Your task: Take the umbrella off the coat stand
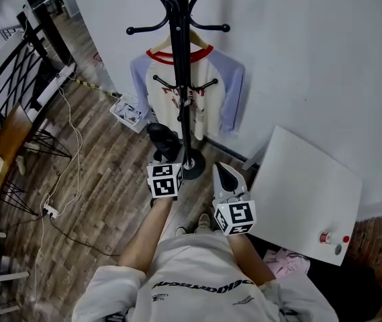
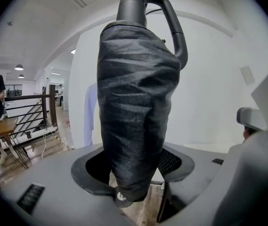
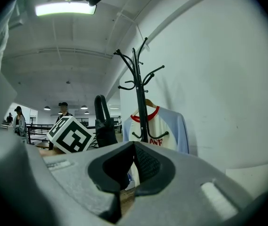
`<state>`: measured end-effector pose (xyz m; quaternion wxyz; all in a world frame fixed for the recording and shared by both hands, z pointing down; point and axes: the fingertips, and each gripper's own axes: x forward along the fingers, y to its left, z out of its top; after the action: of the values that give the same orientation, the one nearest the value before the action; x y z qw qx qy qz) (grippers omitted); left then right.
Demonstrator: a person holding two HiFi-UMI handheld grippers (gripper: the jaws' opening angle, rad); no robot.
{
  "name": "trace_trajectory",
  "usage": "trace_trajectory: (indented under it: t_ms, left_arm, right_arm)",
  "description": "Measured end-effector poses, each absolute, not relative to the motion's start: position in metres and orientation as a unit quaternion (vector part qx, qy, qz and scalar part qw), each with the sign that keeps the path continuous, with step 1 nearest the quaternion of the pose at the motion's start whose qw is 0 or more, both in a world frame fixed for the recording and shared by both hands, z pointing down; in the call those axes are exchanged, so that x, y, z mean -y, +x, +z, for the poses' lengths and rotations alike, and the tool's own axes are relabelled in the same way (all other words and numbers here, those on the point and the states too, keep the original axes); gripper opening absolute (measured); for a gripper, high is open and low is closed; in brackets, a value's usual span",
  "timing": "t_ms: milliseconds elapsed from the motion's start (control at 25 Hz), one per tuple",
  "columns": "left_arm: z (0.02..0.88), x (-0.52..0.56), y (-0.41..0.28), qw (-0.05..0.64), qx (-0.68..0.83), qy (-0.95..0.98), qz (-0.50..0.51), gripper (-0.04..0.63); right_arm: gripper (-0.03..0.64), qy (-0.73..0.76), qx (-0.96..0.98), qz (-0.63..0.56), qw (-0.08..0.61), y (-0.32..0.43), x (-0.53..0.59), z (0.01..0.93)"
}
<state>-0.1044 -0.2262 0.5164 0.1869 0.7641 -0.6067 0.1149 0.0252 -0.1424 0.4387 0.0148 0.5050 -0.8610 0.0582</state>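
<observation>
Left gripper view: black folded umbrella (image 2: 134,102) upright, loop handle on top, clamped low down btwn the jaws of the left hand-held gripper (image 2: 134,175). In the right gripper view it's just left of the coat stand (image 3: 139,93), clear of the hooks. Raglan shirt (image 3: 158,126) hangs on the stand, wall side. Right hand-held gripper (image 3: 124,173), right of the stand's base in head view, has jaws together w/ nothing in them.
</observation>
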Motion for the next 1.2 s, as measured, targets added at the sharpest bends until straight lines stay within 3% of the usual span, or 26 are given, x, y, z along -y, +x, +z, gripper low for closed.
trace_trajectory:
  t_ms: [1200]
  left_arm:
    - [0.417,0.167,-0.085,0.109,0.611,0.784,0.025,0.256]
  right_arm:
    - [-0.002,0.489,0.871,0.04,0.006,0.021,0.156,0.409]
